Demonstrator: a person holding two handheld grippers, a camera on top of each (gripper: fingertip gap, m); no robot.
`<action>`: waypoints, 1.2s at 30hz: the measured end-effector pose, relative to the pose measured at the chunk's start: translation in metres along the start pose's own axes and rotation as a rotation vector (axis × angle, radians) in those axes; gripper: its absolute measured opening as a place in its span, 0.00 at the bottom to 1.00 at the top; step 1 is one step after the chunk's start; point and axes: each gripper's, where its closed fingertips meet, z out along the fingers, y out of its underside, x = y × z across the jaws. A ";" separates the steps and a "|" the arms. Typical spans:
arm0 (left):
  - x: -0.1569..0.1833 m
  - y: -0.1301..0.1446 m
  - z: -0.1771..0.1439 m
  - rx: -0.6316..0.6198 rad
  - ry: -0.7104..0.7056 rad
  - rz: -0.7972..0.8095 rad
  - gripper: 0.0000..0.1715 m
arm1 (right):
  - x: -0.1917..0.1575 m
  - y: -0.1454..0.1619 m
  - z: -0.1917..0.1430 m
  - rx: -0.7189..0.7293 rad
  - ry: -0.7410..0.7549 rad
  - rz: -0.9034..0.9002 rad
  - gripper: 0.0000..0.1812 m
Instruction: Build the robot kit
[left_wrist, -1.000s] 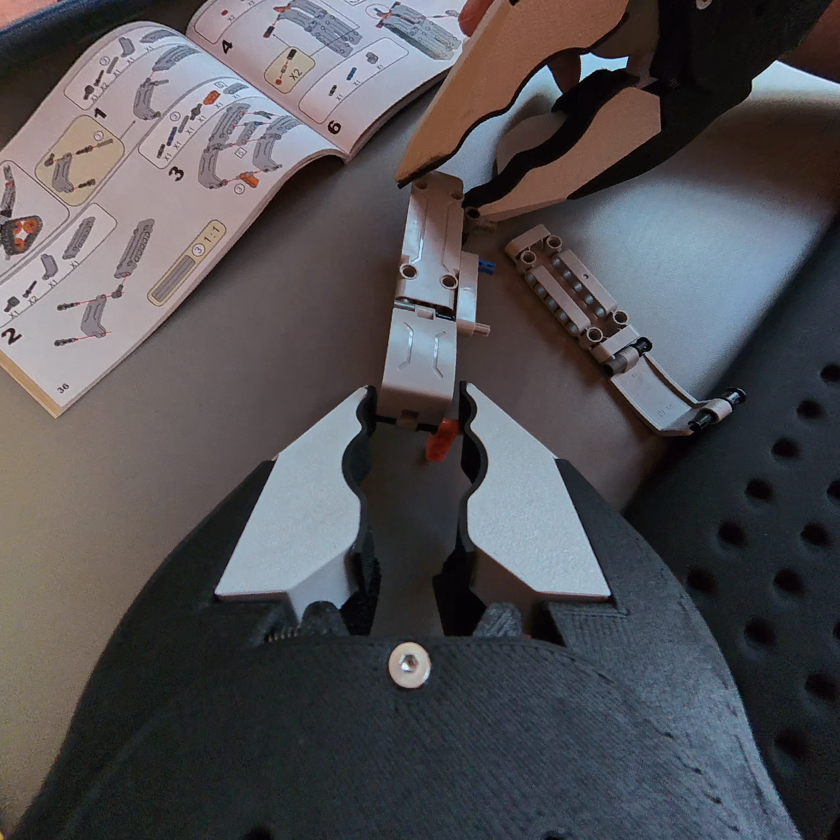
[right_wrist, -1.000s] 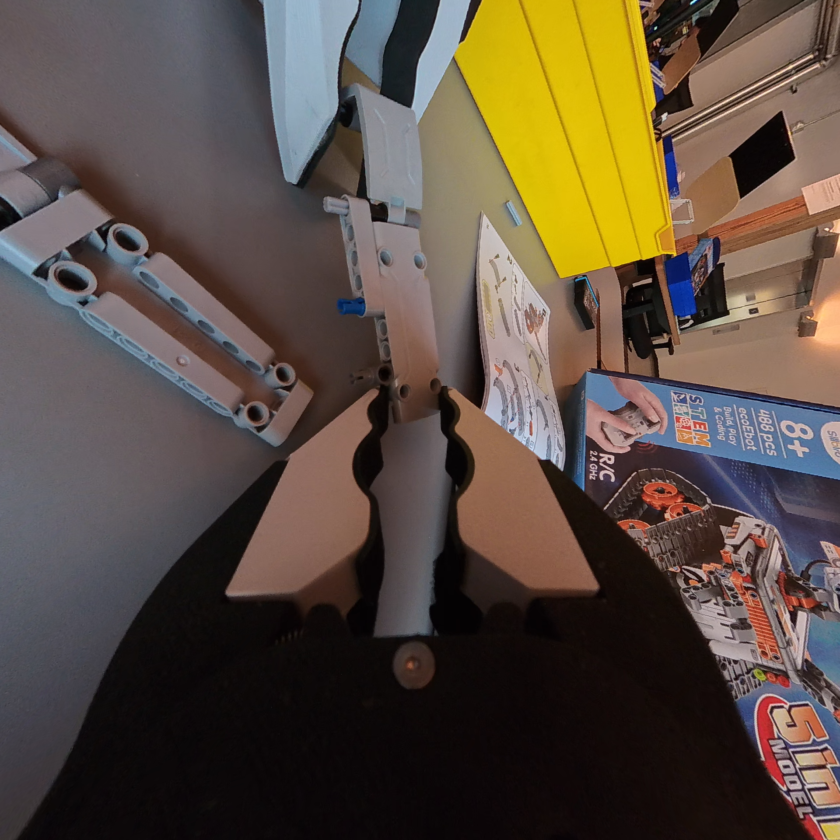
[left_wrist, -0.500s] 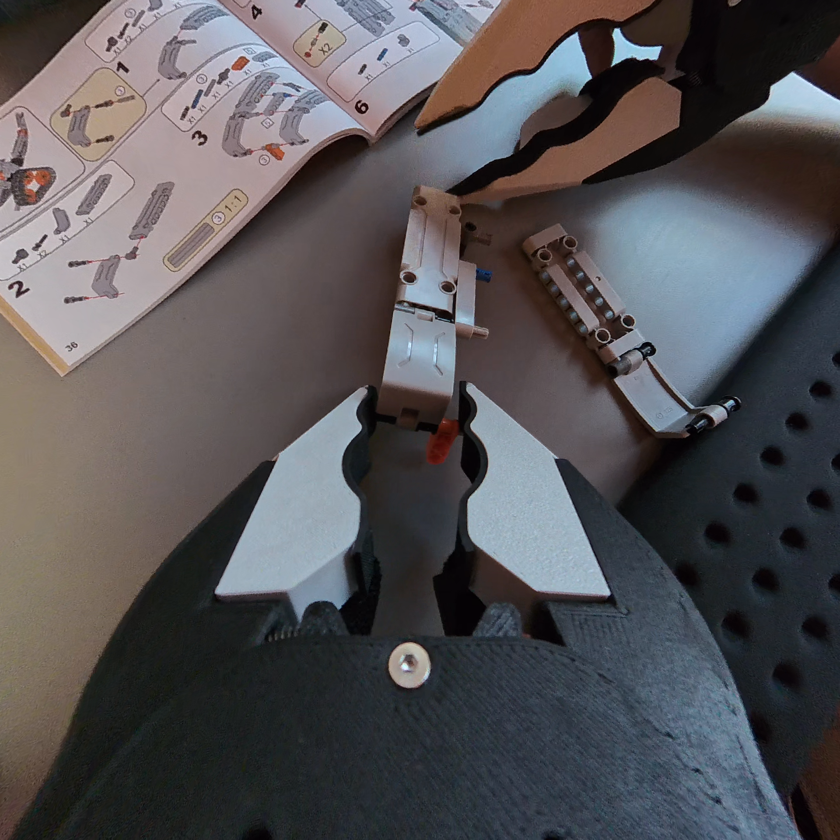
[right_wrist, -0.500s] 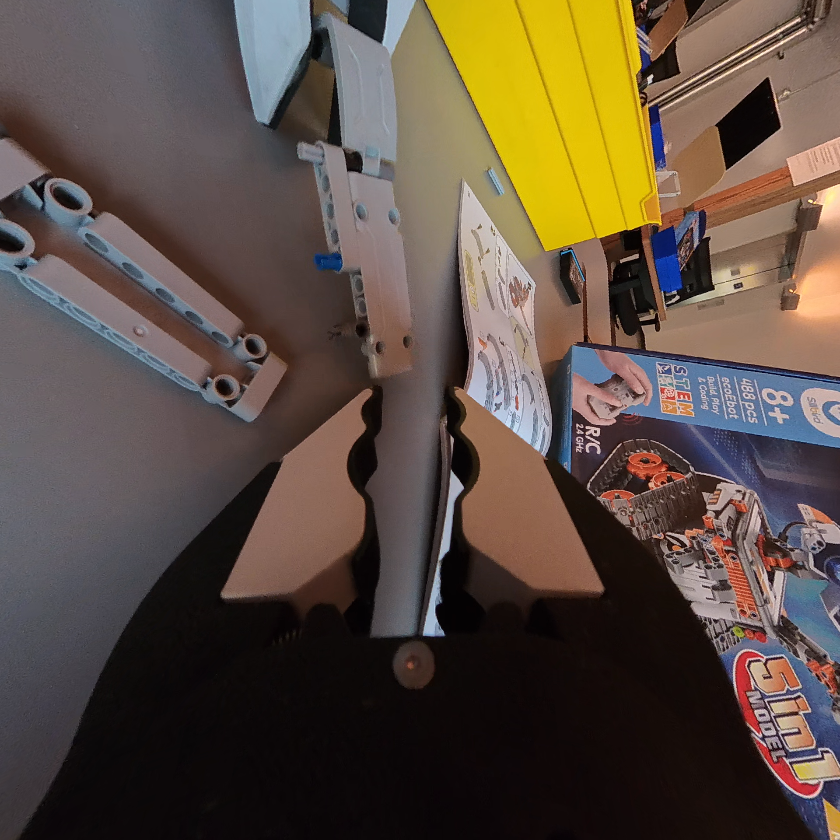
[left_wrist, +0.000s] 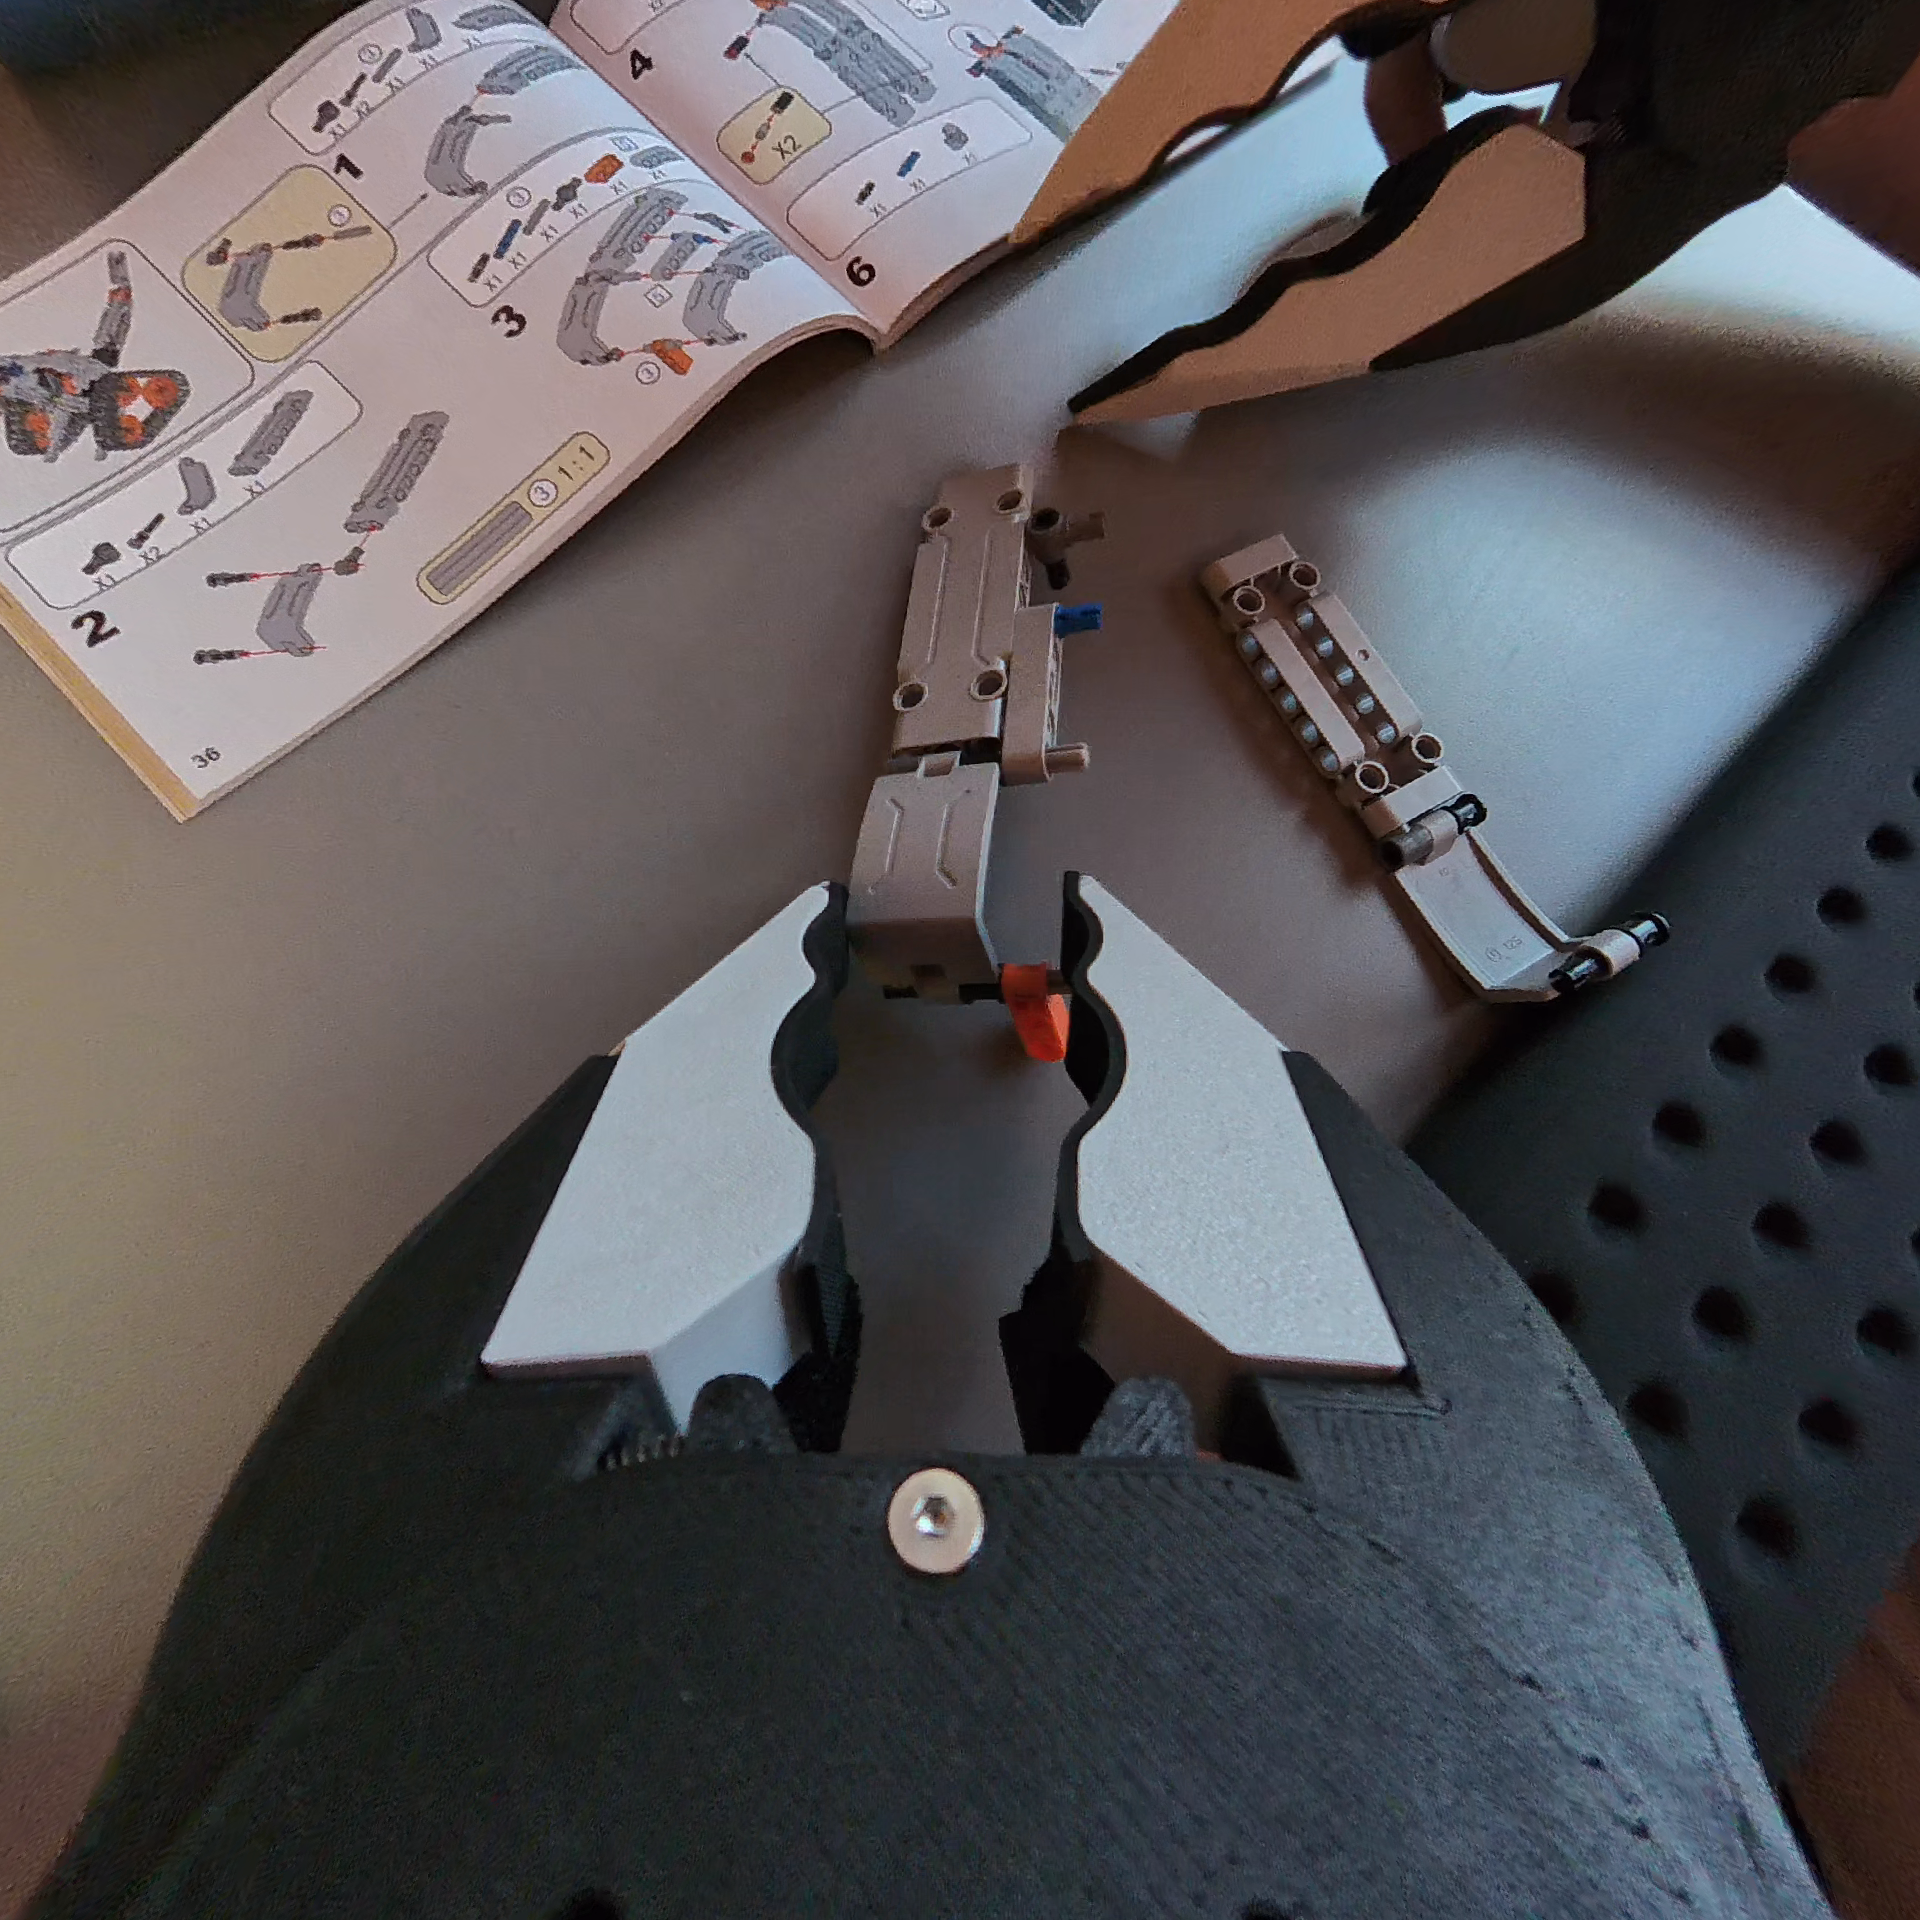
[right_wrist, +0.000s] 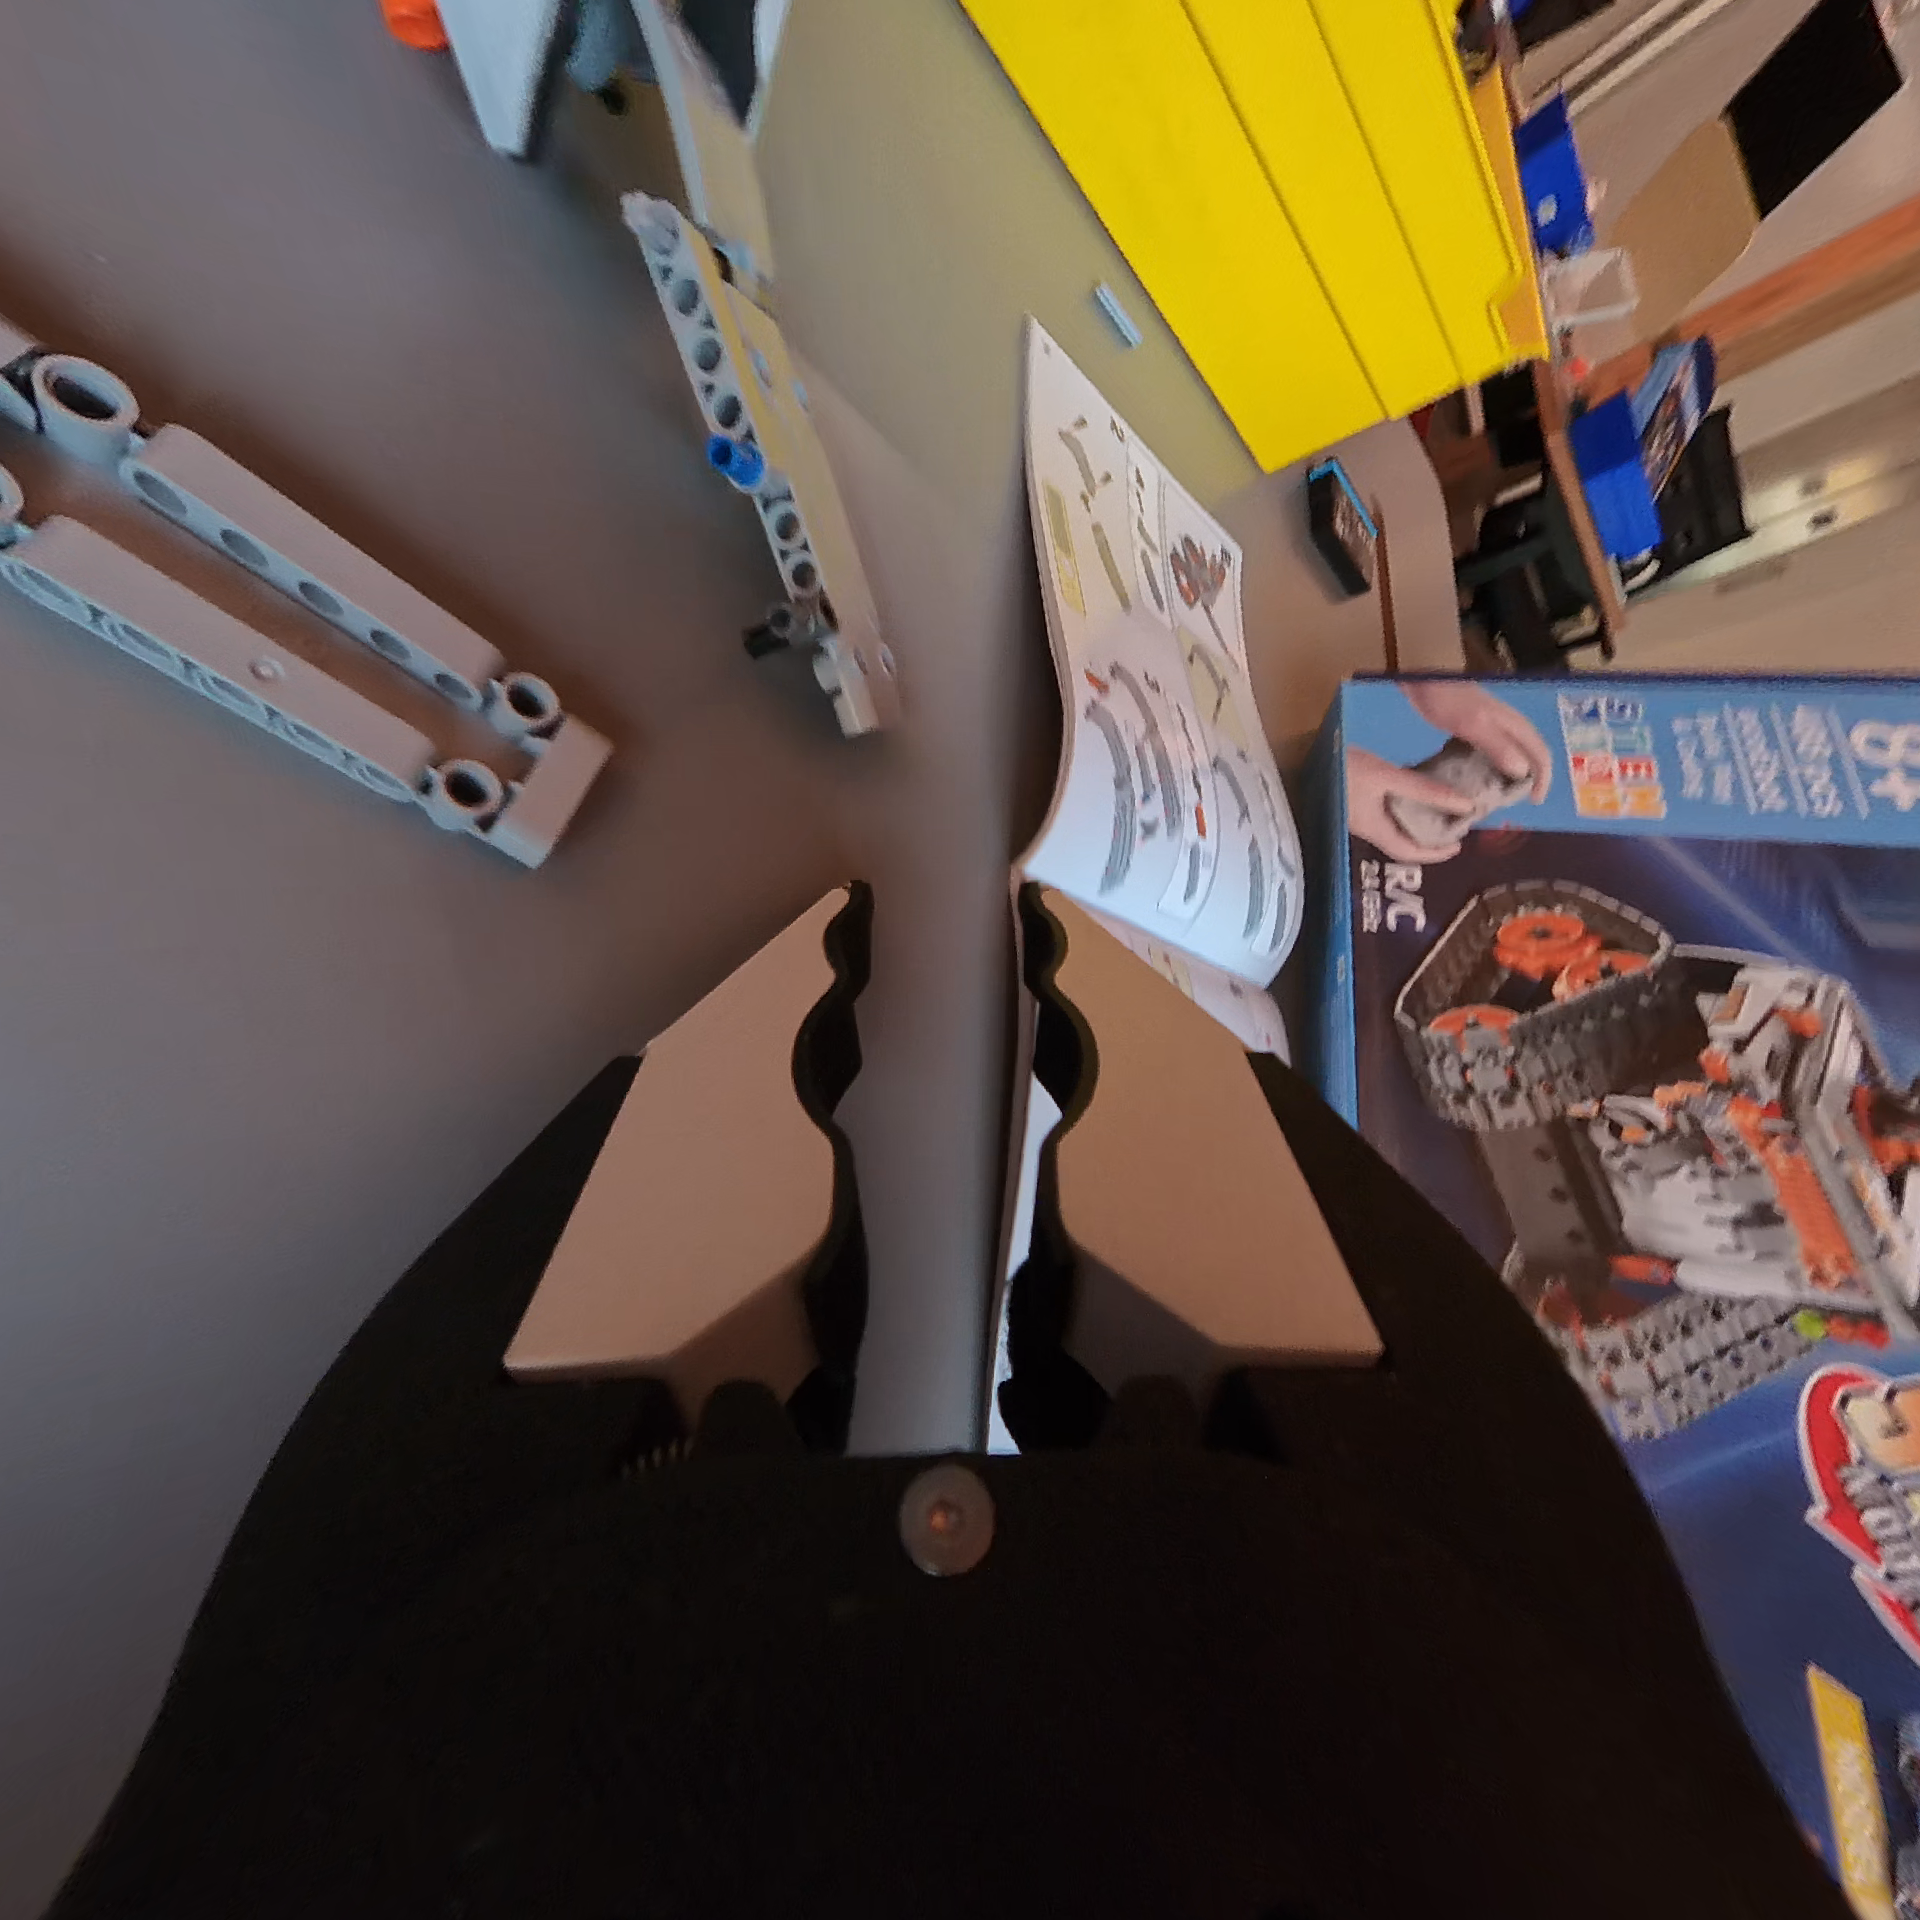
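Observation:
A long grey brick assembly with a blue pin lies lengthwise on the grey table. My left gripper is shut on its near end, where an orange piece sticks out by the right finger. In the right wrist view the assembly looks tipped on edge. My right gripper is open and empty, a short way back from the assembly's far end. It also shows in the left wrist view, jaws apart above the table. A second grey beam assembly lies loose to the right.
An open instruction booklet lies at the left, close to my right gripper's finger in the right wrist view. A blue toy box and a yellow bin stand beyond it. A black perforated mat borders the right. My hands' fingertips stand some 12 cm from each other.
My right gripper let go of the assembly's far end and drew back towards the booklet. My left gripper kept its hold and the assembly tipped onto its edge.

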 end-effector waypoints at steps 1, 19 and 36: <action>0.000 0.000 -0.001 0.004 0.000 -0.003 0.24 | 0.002 0.002 -0.002 -0.004 -0.003 0.021 0.15; 0.005 0.002 -0.007 0.066 0.072 -0.033 0.23 | -0.010 -0.022 -0.048 0.075 -0.299 0.687 0.22; 0.011 0.002 -0.005 0.046 0.052 0.057 0.15 | -0.044 -0.032 -0.019 0.024 -0.392 0.960 0.19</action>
